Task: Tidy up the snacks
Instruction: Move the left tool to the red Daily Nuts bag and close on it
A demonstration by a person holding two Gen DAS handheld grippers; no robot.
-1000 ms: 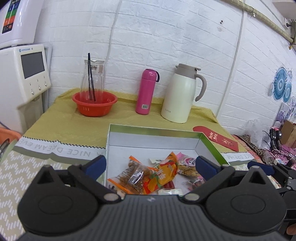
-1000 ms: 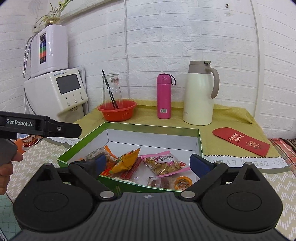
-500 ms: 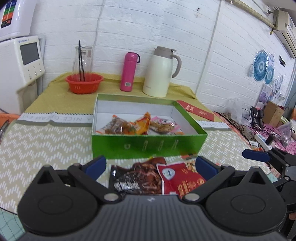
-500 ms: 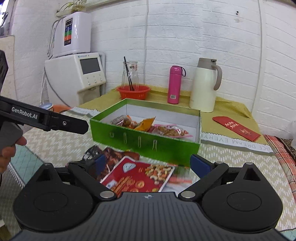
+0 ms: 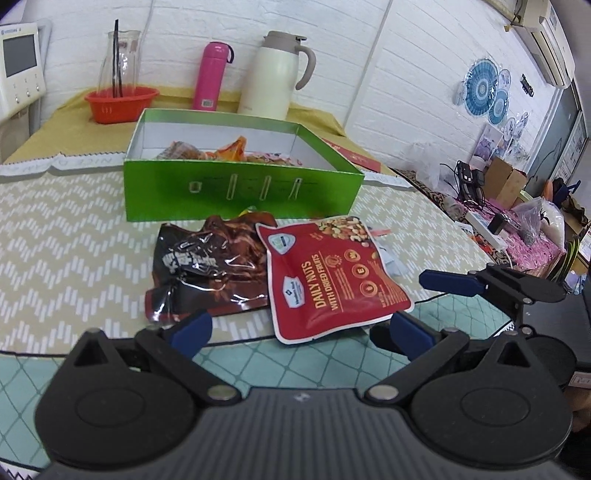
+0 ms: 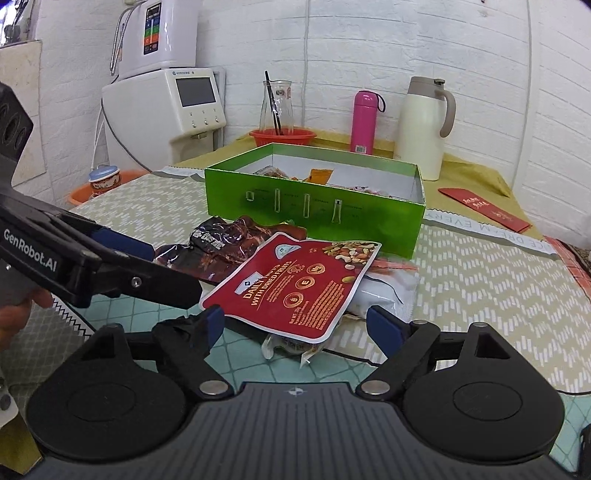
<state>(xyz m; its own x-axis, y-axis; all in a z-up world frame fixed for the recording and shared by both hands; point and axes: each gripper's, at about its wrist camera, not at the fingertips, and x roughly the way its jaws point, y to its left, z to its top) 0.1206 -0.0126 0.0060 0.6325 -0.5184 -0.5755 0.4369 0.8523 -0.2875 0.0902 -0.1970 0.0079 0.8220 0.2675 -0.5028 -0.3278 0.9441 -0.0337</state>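
A lived-in home room.
Ahead of the fingers: white brick wall (image 6: 369,44), water purifier (image 6: 162,37), thermos jug (image 6: 421,125), air conditioner (image 5: 543,26).

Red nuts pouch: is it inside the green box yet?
No. The red nuts pouch lies flat on the mat in front of the green box, overlapping the dark snack bag, with no gripper on it.

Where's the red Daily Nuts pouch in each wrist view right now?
Left wrist: Daily Nuts pouch lies centre, just right of the dark brown snack bag.
Right wrist: pouch lies centre, ahead of the open fingers.
Shared landmark: the green box directly behind it.
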